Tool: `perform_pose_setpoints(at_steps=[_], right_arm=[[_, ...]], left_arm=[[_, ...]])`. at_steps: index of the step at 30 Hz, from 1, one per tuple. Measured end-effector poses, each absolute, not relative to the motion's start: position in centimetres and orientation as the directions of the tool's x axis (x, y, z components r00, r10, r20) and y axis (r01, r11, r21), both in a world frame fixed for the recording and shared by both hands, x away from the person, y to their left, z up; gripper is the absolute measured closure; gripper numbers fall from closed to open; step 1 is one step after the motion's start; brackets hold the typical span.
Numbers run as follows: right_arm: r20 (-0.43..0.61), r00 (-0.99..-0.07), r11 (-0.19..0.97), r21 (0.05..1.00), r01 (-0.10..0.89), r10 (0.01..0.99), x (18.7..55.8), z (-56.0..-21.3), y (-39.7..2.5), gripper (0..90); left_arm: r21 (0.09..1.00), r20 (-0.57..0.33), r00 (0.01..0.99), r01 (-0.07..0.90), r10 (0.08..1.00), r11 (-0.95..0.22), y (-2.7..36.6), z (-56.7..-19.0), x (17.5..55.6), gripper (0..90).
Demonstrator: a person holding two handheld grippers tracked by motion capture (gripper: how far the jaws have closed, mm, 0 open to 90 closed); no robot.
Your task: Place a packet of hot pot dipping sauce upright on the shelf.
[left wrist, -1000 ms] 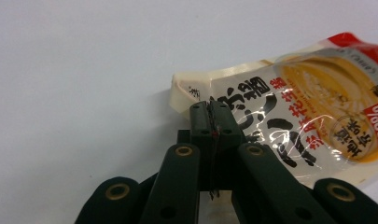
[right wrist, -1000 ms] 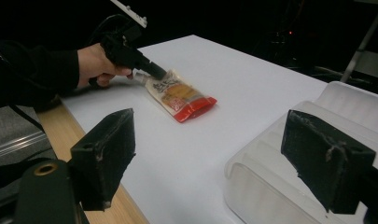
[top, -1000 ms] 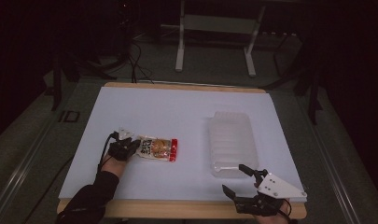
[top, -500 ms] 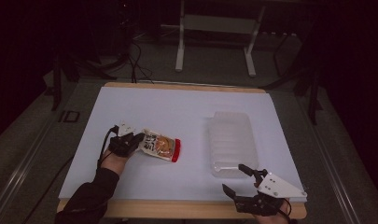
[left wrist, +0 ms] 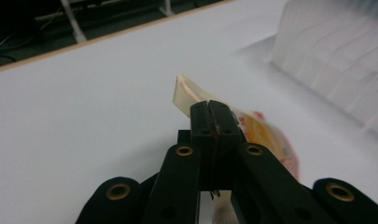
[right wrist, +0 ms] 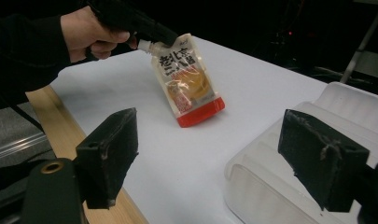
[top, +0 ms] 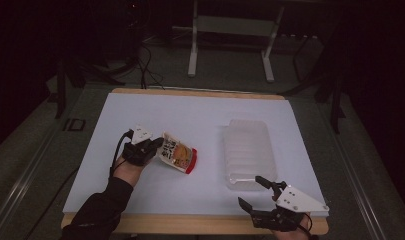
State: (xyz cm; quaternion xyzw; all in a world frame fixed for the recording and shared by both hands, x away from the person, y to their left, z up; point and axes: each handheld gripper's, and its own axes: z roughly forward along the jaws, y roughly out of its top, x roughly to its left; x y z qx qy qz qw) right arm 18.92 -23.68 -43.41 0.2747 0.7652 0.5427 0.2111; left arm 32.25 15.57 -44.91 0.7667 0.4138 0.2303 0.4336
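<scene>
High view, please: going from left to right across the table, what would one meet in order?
Left tongs shut on the pouch's top → food pouch with its red bottom edge → clear plastic container → right tongs, open, at the near edge.

My left gripper point(top: 157, 145) is black all over — two flat link arms with brass-ringed pivot holes, four of them showing in the left gripper view, and narrow jaws with a scuffed seam and a fleck of red. A small grey three-cornered plate point(top: 142, 133) sits on top, and a black cable point(top: 119, 148) loops off its back. My left sleeve point(top: 97, 212) is black and long, reaching the wrist.

My right gripper point(top: 258, 192) is black too, with a bigger grey three-cornered plate point(top: 300, 199) dotted with dark screws. Its jaws carry thick, blocky black pads point(right wrist: 111, 151) — rough and frayed at the edges — and one brass-ringed hole shows on the near arm.
</scene>
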Motion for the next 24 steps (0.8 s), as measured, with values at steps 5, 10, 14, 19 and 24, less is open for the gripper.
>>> perform_pose_setpoints(at_steps=[5, 10, 14, 19, 24], right_arm=[[-0.005, -0.757, 0.244, 0.948, 0.204, 0.653, 19.1, -43.4, -24.0, 22.4], [0.013, -0.765, 0.23, 0.95, 0.21, 0.644, 19.1, -43.3, -24.2, 31.5], [0.009, -0.769, 0.228, 0.953, 0.2, 0.639, 18.9, -43.0, -24.2, 39.1], [0.015, -0.772, 0.227, 0.952, 0.206, 0.636, 18.9, -43.0, -24.3, 42.0], [0.033, -0.776, 0.218, 0.951, 0.218, 0.63, 19.0, -43.0, -24.4, 43.5]], left_arm=[[0.862, 0.003, 0.58, 0.411, 0.815, -0.296, 14.3, -44.0, 32.1, 90.0], [0.867, 0.008, 0.613, 0.389, 0.79, -0.311, 13.3, -43.2, 32.1, 90.0], [0.87, 0.004, 0.645, 0.375, 0.765, -0.321, 12.6, -42.7, 32.0, 90.0], [0.872, 0.006, 0.663, 0.363, 0.749, -0.329, 11.9, -42.4, 31.9, 90.0], [0.875, 0.027, 0.697, 0.33, 0.716, -0.354, 11.1, -41.6, 31.5, 90.0]])
